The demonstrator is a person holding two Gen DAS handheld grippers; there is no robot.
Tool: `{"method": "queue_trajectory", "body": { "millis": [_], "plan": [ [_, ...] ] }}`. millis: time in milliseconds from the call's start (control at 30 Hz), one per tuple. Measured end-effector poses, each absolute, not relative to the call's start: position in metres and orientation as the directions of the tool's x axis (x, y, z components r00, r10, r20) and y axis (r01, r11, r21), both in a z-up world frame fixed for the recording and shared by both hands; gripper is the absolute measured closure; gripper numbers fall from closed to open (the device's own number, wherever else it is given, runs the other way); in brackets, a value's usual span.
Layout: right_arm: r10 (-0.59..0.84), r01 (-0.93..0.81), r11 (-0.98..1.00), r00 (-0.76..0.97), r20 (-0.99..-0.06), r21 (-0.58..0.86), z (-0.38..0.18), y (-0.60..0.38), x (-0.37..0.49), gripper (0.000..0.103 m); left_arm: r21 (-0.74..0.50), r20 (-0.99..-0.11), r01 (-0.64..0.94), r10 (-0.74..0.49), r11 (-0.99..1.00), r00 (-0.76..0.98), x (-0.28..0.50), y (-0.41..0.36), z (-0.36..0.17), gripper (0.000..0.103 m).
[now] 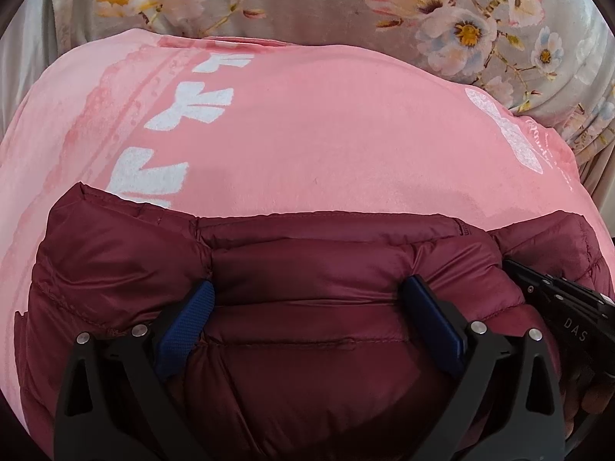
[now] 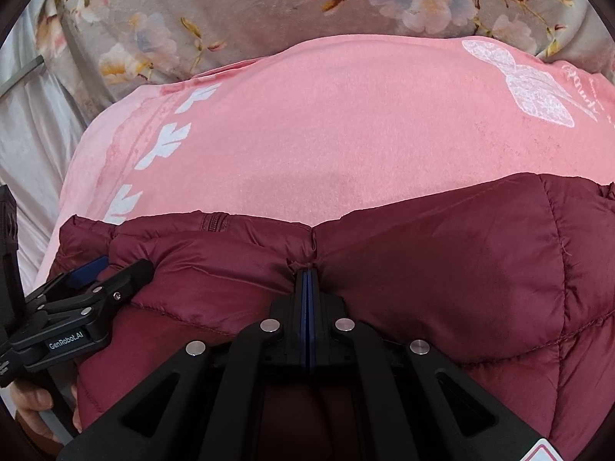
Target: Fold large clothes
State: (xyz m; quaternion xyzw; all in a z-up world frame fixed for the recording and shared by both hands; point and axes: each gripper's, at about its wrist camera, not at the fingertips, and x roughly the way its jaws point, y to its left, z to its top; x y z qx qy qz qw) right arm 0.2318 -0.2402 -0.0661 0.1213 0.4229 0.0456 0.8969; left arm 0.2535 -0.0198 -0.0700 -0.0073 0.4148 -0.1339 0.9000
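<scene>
"GenRobot.AI" is printed in white on the left tongs [image 2: 90, 271]. "DAS" is read on the right tongs [image 1: 569, 307]. Script on the pink cloth [image 2: 346, 134] cannot be read.

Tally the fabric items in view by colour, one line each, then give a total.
Maroon: 1, the puffer jacket, pinched by the shut right claw; the left claw is open over it.
Pink: 1, the printed cloth under the jacket.
Grey floral: 1, the bedspread beneath.
Total: 3
</scene>
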Motion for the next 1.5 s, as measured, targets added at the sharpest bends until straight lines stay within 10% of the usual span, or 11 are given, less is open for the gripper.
{"method": "queue_trajectory", "body": {
  "millis": [200,433,1500],
  "plan": [
    [0.212,0.048,0.939,0.7,-0.682,0.341,-0.043,-0.266,0.212,0.102,-0.2,-0.725,0.228,-0.301,0.953,0.619,0.251,-0.003,-0.058,0.007],
    [-0.087,0.28,0.946,0.705,-0.704,0.163,-0.019,-0.333,0.184,0.096,-0.233,-0.685,0.08,-0.222,0.969,0.695,0.249,0.066,-0.023,0.007],
    [-0.196,0.398,0.91,0.662,-0.723,0.117,-0.049,-0.34,0.181,0.098,-0.178,-0.781,-0.071,-0.097,0.981,0.616,0.265,0.09,-0.079,0.005]
  ]
}}
